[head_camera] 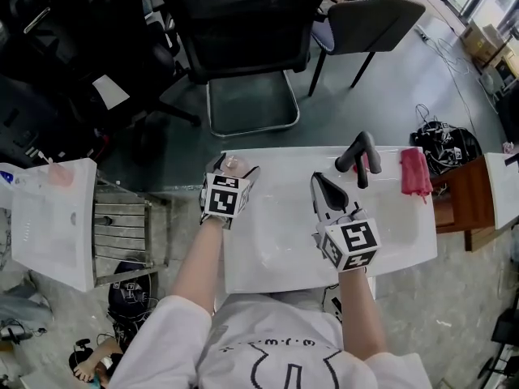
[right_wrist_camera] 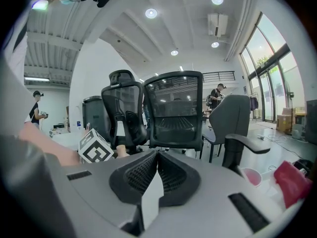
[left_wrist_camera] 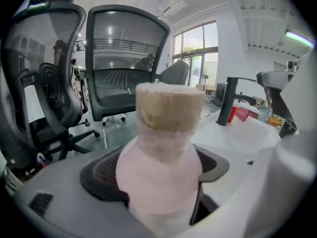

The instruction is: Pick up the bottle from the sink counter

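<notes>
A pale pink bottle with a tan cap stands upright between the jaws of my left gripper, which is shut on its body. From the head view the bottle sits at the far left corner of the white sink counter, just ahead of the left gripper. My right gripper hovers over the basin near the black faucet; its jaws are pressed together with nothing between them. In the right gripper view the right gripper points toward the chairs.
A red cloth lies at the counter's far right corner, and a small pink cup stands by the faucet. Black office chairs stand beyond the sink. A second white sink unit and a metal rack are to the left.
</notes>
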`<control>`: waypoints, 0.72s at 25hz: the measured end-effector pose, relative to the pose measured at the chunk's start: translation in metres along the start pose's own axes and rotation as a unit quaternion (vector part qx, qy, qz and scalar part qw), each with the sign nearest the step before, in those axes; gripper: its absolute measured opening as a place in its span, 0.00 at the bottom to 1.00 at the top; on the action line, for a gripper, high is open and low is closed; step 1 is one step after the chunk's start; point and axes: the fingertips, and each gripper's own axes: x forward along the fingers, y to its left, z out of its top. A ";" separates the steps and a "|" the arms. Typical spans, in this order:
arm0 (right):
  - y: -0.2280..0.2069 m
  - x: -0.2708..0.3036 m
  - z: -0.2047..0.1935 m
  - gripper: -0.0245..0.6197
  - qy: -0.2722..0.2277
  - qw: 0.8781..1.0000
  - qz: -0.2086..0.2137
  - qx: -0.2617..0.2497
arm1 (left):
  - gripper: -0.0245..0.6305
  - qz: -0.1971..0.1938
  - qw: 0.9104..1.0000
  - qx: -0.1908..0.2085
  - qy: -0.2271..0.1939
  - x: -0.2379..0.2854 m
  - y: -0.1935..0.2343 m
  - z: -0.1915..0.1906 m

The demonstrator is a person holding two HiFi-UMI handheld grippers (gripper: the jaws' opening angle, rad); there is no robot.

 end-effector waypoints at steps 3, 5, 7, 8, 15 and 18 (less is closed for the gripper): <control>0.004 -0.004 0.007 0.08 -0.005 1.000 -0.004 -0.002 | 0.66 -0.005 1.000 -0.003 -0.009 -0.010 -0.001 0.006; 0.006 -0.007 0.012 0.08 -0.008 1.000 -0.005 -0.004 | 0.66 -0.009 1.000 -0.005 -0.016 -0.016 -0.004 0.011; 0.008 -0.010 0.016 0.08 -0.011 1.000 -0.005 -0.006 | 0.66 -0.010 1.000 -0.003 -0.023 -0.023 -0.006 0.017; 0.009 -0.012 0.018 0.08 -0.012 1.000 -0.004 -0.008 | 0.66 -0.009 1.000 -0.002 -0.027 -0.027 -0.007 0.021; 0.007 -0.023 0.038 0.08 -0.016 1.000 0.001 -0.025 | 0.66 0.003 0.999 0.000 -0.048 -0.053 -0.010 0.044; 0.002 -0.026 0.048 0.08 -0.020 0.999 0.004 -0.030 | 0.66 0.011 0.998 -0.003 -0.059 -0.064 -0.010 0.056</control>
